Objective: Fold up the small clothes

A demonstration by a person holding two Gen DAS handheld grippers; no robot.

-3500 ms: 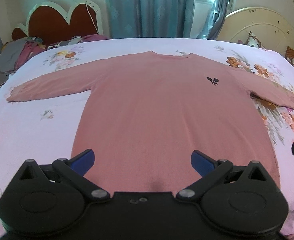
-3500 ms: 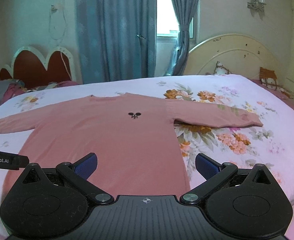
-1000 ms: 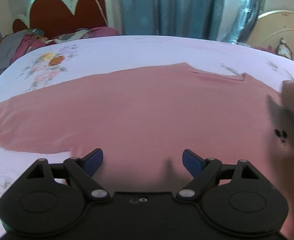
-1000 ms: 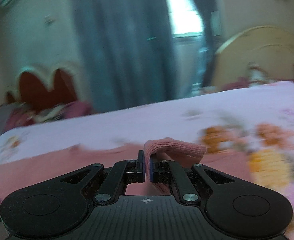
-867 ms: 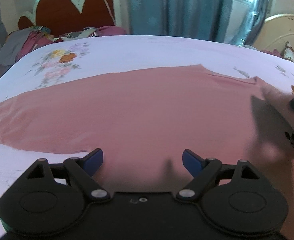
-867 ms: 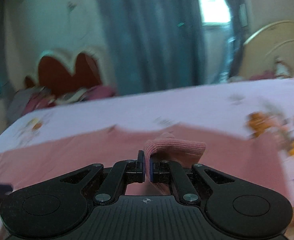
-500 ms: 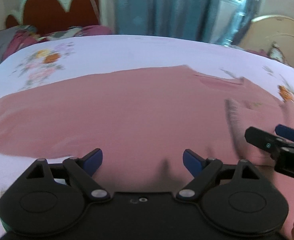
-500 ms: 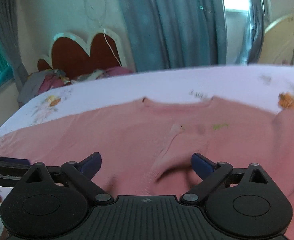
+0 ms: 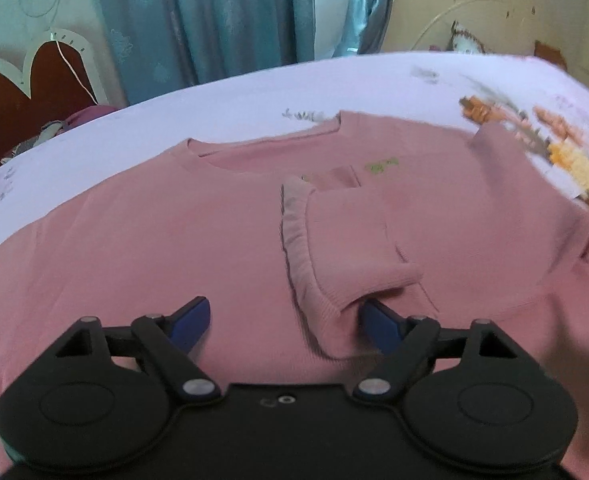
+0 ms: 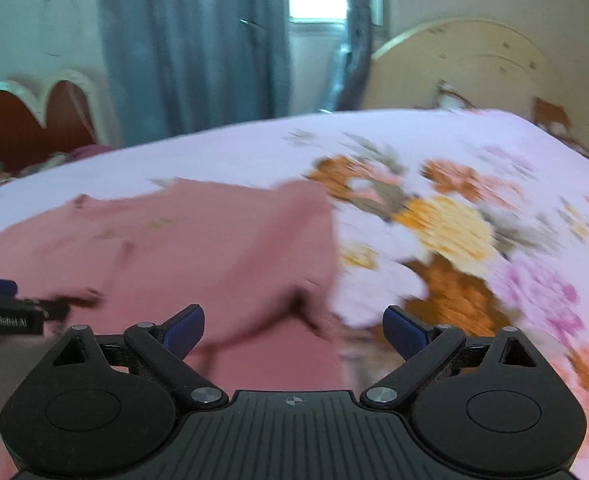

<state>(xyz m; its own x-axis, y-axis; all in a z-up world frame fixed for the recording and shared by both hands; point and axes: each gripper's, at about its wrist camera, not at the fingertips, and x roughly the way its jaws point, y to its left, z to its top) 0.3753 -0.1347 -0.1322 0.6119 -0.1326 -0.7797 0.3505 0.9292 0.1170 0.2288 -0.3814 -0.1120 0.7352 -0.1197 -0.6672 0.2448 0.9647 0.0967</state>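
A pink long-sleeved sweater [image 9: 174, 240] lies flat on the floral bedsheet [image 9: 254, 96]. Its right sleeve [image 9: 346, 232] is folded across the chest, with the ribbed cuff [image 9: 294, 224] pointing left. My left gripper [image 9: 284, 322] is open, just above the sweater, with the folded cuff lying between its blue fingertips. My right gripper [image 10: 294, 326] is open and empty, over the sweater's right edge [image 10: 254, 264] where it meets the sheet. The left gripper's side [image 10: 6, 314] shows at the left edge of the right wrist view.
The bed carries a pale sheet with orange and pink flowers [image 10: 450, 224]. A cream headboard [image 10: 466, 68] stands at the back right, a red heart-shaped headboard [image 9: 26, 92] at the back left, and blue curtains [image 9: 198, 20] behind. A pile of clothes [image 9: 34, 140] lies at the far left.
My right gripper carried the right sleeve across the chest, opened and let it go, then swung right. My left gripper moved right until the folded cuff lay between its fingers.
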